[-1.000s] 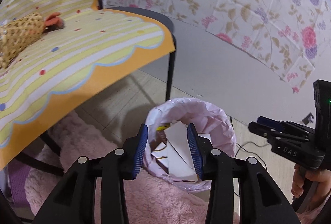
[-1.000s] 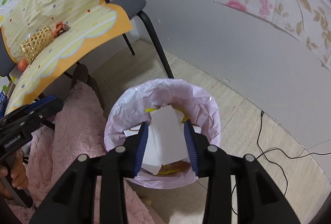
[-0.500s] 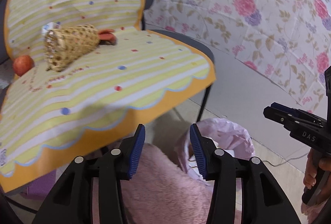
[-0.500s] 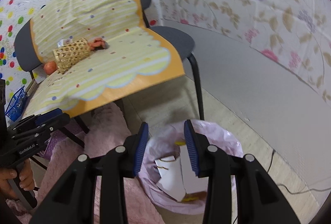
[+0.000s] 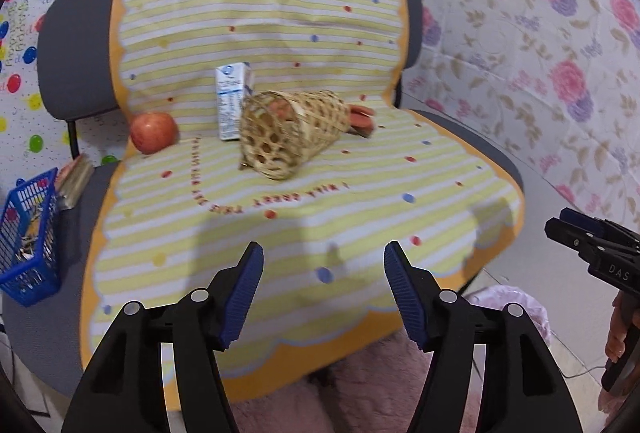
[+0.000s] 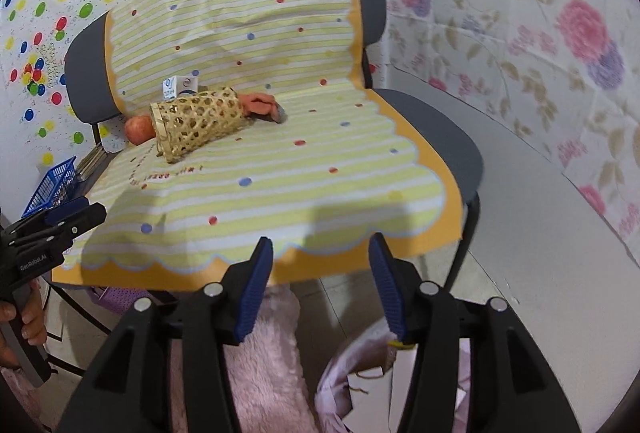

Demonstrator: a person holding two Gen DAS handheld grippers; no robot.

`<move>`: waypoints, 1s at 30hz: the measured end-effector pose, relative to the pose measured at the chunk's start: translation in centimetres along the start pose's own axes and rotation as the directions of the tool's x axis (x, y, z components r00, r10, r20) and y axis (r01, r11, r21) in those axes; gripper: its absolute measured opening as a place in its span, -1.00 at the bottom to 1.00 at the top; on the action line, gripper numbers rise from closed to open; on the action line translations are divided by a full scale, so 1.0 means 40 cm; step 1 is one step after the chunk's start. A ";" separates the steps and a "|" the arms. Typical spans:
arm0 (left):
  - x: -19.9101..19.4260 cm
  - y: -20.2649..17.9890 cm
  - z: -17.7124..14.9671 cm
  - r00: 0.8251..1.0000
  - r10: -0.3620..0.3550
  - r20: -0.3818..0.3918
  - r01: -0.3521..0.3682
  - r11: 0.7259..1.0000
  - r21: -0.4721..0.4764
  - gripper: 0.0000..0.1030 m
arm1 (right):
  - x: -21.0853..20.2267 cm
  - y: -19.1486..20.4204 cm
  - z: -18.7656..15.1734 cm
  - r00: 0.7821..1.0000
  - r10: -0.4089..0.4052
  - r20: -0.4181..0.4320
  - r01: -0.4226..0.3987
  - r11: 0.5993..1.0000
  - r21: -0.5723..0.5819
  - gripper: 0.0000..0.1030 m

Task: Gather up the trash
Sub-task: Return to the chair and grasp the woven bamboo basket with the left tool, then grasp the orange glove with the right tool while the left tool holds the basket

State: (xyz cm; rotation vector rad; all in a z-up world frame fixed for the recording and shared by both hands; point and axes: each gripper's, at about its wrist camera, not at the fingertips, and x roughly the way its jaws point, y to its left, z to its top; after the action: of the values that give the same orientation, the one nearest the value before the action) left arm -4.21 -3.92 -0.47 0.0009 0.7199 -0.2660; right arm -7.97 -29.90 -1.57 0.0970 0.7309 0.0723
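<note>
left gripper point(image 5: 324, 289): jaws apart, nothing between the blue pads; they have just been opening. it hangs over the front edge of the striped yellow cloth point(image 5: 280, 225).
right gripper point(image 6: 320, 289): jaws apart and empty, also just opening; it sits above the pink fluffy rug point(image 6: 264, 353) and the bin.
trash bin, lined with a pale pink bag point(image 6: 360, 373): on the floor below the chair's front edge, white paper scraps inside.
chair point(image 5: 76, 65): grey, draped with the cloth.
on the cloth, toward the back of the seat:
- small white carton point(image 5: 232, 101), upright, just behind the basket.
- woven bamboo basket point(image 5: 292, 133), lying on its side.
- red apple point(image 5: 154, 133), left of the carton.
- reddish item point(image 5: 362, 117) by the basket's far end; blurred, kind unclear.
blue plastic basket point(image 5: 28, 241): at the seat's left edge.
</note>
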 end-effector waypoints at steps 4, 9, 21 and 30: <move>0.036 0.018 0.030 1.000 0.014 -0.004 -0.014 1.000 0.004 0.28 | 0.046 0.025 0.050 0.999 0.032 0.000 -0.032 0.999 -0.017 0.30; 0.120 0.013 0.086 1.000 0.014 -0.012 -0.013 0.999 0.030 0.46 | 0.079 0.043 0.092 0.998 0.058 0.010 -0.057 0.998 -0.033 0.48; 0.336 0.010 0.199 0.996 -0.009 -0.086 0.012 1.000 0.028 -0.19 | 0.118 0.000 0.114 0.998 0.062 0.011 -0.062 0.998 -0.005 0.23; 0.181 0.015 0.181 0.998 -0.017 0.057 0.014 0.999 0.052 -0.86 | 0.114 0.012 0.108 0.997 0.072 0.006 -0.072 0.997 -0.029 0.18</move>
State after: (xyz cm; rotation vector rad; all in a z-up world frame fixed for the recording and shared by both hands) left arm 5.86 -5.73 0.21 0.0364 0.6559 -0.2984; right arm -1.73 -29.23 -1.33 0.0960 0.7191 0.1513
